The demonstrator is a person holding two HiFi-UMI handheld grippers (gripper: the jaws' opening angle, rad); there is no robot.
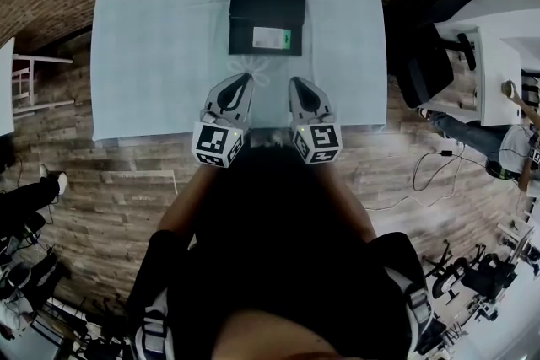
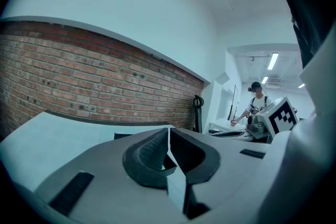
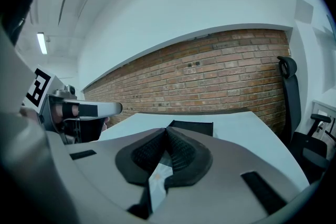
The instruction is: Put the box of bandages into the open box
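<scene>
A black box (image 1: 267,13) stands at the far middle of the table (image 1: 143,46), which has a pale blue cloth. A small white and green pack (image 1: 272,38) shows at the box's near side; whether it lies inside or on top I cannot tell. My left gripper (image 1: 246,79) and right gripper (image 1: 294,83) hover side by side over the table's near edge, short of the box, both shut and empty. The box shows as a dark sliver (image 2: 124,136) behind the left gripper (image 2: 168,131), and as a flat dark shape (image 3: 192,127) beyond the right gripper (image 3: 167,131).
A black office chair (image 1: 424,67) and a white desk (image 1: 494,63) stand right of the table. A white rack (image 1: 34,80) is at the left. Another person (image 2: 256,101) stands in the background. A brick wall (image 3: 210,81) runs behind the table.
</scene>
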